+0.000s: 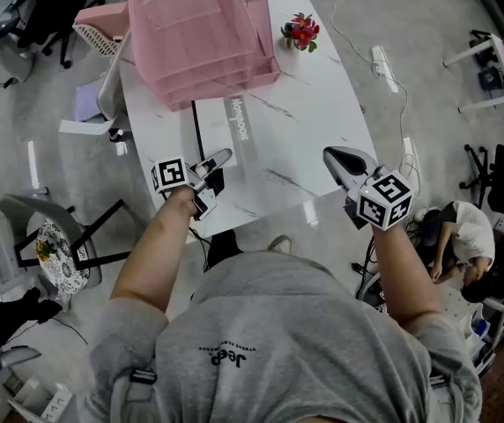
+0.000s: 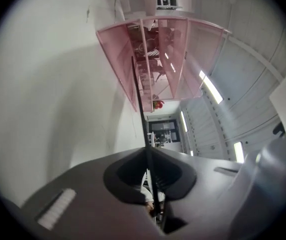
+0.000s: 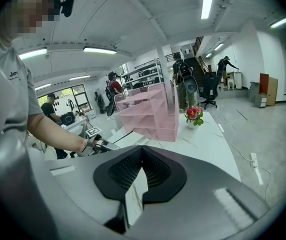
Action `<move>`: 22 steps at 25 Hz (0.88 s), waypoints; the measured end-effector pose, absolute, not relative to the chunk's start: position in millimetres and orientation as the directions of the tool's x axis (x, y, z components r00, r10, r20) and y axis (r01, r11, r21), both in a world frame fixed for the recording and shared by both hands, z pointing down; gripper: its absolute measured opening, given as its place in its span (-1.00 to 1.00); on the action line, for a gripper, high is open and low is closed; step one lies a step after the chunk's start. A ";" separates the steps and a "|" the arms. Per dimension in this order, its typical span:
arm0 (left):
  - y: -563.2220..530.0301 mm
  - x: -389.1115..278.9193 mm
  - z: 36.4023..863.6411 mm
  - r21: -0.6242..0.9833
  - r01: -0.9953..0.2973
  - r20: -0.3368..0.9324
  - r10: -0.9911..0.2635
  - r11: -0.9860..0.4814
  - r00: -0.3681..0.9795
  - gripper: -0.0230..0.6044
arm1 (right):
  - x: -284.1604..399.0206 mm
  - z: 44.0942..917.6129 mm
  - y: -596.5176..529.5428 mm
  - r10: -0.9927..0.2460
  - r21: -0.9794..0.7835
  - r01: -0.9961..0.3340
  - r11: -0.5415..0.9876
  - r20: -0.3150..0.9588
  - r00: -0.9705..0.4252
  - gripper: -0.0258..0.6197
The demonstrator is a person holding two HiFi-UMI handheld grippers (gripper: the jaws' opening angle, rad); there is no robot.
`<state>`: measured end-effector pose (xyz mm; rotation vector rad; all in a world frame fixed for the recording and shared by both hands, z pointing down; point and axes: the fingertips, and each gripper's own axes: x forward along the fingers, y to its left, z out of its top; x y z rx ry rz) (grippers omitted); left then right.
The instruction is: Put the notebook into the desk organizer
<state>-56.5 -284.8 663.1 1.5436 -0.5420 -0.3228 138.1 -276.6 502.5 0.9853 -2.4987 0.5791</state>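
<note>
Big white marble-look table (image 1: 322,122) fills the middle, and at its far end stands the pink mesh desk organizer (image 1: 201,33), its tiers opening toward the person. Just short of it lies the white notebook with a black band and a grey label strip (image 1: 219,130), long axis running straight from the person toward the organizer's front. The left gripper (image 1: 226,155) is the one on the job: rolled onto its side, jaws clenched on the notebook's near edge, so its own view has the book as one thin dark line leading up to the pink shelves. The right gripper (image 1: 328,152) hangs well off to the right near the table's front edge, tips together on nothing. The little pot of red flowers (image 1: 300,32) sits beside the organizer, out of the path. Hard to say whether the book's far end is on the table or lifted off it, and which tier it lines up with I can't make out.
</note>
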 end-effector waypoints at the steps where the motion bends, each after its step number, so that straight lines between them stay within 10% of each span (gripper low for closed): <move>1: -286.7 -59.1 666.6 0.989 -0.147 0.135 -0.519 0.019 0.844 -0.72 | 135.2 502.7 -279.1 -0.546 -0.231 -0.709 0.666 0.496 -0.675 -0.91; 22: -370.3 -99.7 674.3 0.977 -0.214 0.174 -0.526 -0.016 0.833 -0.72 | 96.9 509.3 -296.6 -0.551 -0.229 -0.737 0.636 0.533 -0.642 -0.91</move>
